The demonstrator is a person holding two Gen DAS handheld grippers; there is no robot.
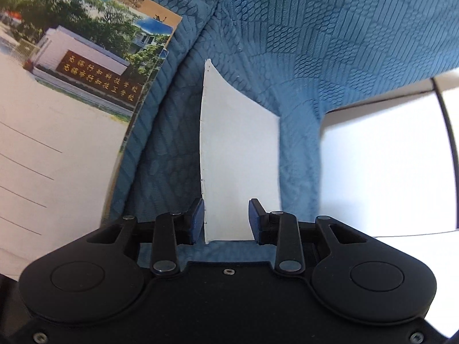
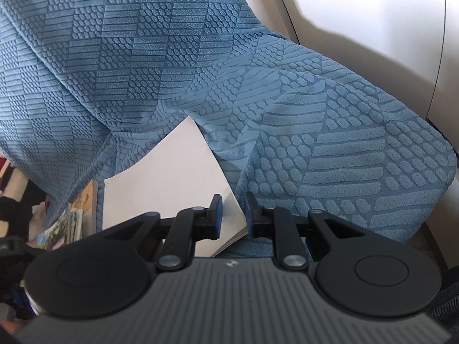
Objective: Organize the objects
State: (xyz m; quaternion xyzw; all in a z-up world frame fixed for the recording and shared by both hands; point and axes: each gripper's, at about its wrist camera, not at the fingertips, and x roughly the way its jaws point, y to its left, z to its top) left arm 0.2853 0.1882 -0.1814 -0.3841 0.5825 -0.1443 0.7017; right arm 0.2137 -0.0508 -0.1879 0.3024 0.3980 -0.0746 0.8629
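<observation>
Task item: white card sits in the crease of the blue textured sofa cover, leaning against the fabric with its far left corner curling up. Left gripper: narrow gap, near edge of card between the pads; left pad looks to touch the card's left edge, but a firm pinch cannot be confirmed. Right gripper: jaws narrow, right edge of the card passing between them; clamped or not, cannot tell. Risks, as judged: two grippers on one thin sheet, so any opposed pull would likely buckle or crease it; a loose hold would let it slide deeper into the crease; a pad dragging on the nap could snag fabric with the card. Printed postcard lies close on the left and could be knocked by a leftward sweep. Room: cushions close off far and right sides; pale hard surface bounds the right; clearest exit is up and toward the near side.
</observation>
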